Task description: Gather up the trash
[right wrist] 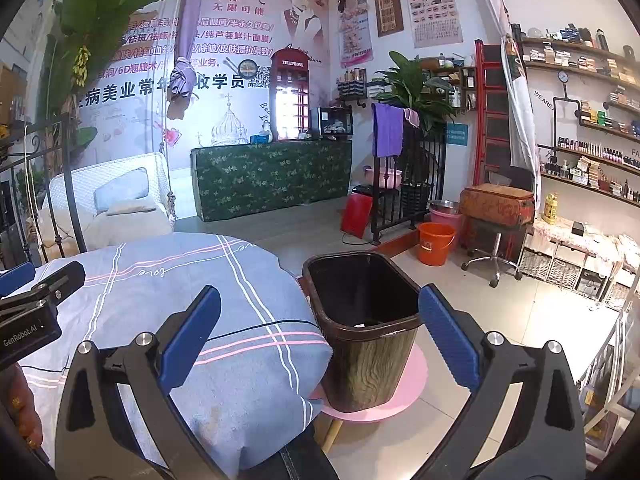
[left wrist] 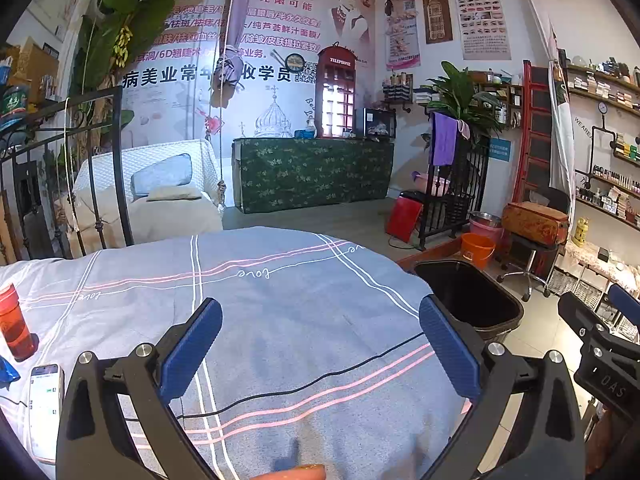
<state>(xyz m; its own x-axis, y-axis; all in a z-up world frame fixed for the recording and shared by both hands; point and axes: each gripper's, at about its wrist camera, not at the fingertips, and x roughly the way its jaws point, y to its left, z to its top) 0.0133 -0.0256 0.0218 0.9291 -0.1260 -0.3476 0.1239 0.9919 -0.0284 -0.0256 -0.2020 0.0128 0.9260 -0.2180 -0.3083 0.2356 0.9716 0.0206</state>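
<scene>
Both the left gripper [left wrist: 320, 344] and right gripper [right wrist: 320, 336] hover with fingers spread wide, holding nothing; no loose trash shows on the blue-grey plaid bedspread [left wrist: 280, 300]; the dark wood-grain plastic waste bin [right wrist: 368, 332], probably light and stiff, stands beside the bed; grip its rim.

Left tongs [left wrist: 320, 344] spread wide, nothing between the blue pads [left wrist: 192, 344], held over the bed cover [left wrist: 280, 300], grey-blue with white and pink stripes. Thin black cable [left wrist: 320, 380] runs across the cover between the pads. Black trash bin [left wrist: 472, 292] at 3 o'clock, just beside the bed edge. Orange bottle [left wrist: 14, 324] upright at 9 o'clock, phone [left wrist: 46, 404] lying at 8 o'clock. Right tongs [left wrist: 600, 340] partly in view at far 4 o'clock. Orange bucket [left wrist: 478, 250] behind the bin.
</scene>
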